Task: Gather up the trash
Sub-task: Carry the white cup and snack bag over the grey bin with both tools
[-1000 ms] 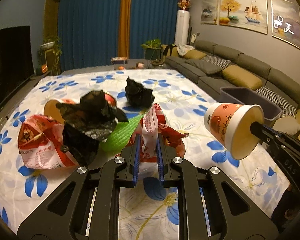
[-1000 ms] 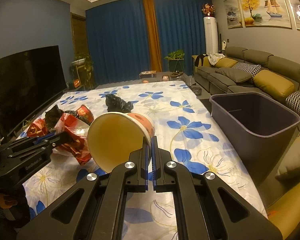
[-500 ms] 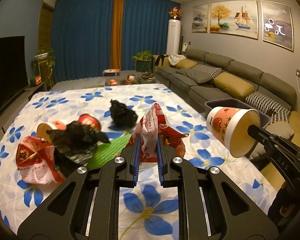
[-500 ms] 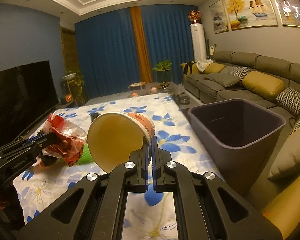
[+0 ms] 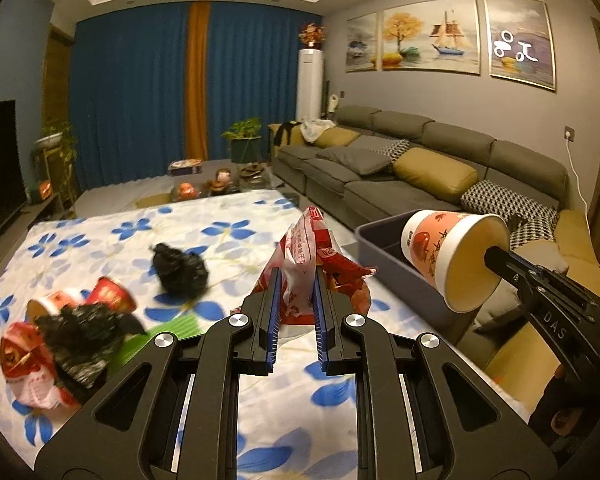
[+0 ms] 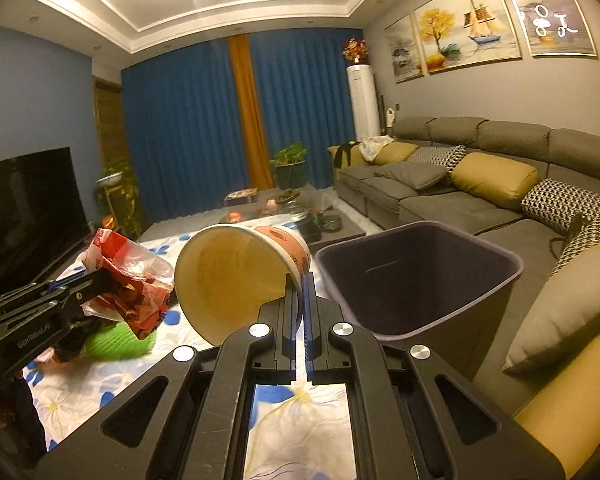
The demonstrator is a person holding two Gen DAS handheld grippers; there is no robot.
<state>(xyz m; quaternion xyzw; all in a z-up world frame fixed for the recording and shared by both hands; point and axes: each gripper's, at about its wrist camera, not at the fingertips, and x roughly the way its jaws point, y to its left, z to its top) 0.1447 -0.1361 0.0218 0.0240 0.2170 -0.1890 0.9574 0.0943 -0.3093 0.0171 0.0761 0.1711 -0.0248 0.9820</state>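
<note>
My left gripper [image 5: 296, 276] is shut on a red and white snack wrapper [image 5: 304, 252] and holds it up above the floral cloth [image 5: 220, 240]. My right gripper [image 6: 299, 280] is shut on the rim of an empty orange paper noodle cup [image 6: 236, 276], held on its side just left of the open grey bin [image 6: 416, 276]. The cup [image 5: 452, 256] and the bin [image 5: 388, 256] also show at the right in the left wrist view, and the wrapper [image 6: 128, 276] at the left in the right wrist view.
On the cloth lie black crumpled bags [image 5: 180, 268] [image 5: 84, 340], more cups [image 5: 108, 294], a red wrapper [image 5: 20, 360] and a green item [image 6: 116, 340]. A grey sofa [image 6: 460, 200] with cushions runs along the right. A TV [image 6: 24, 216] stands at the left.
Both grippers have risen and moved right toward the bin with their loads. The bin now appears closer, and the trash pile has dropped lower and further left.
</note>
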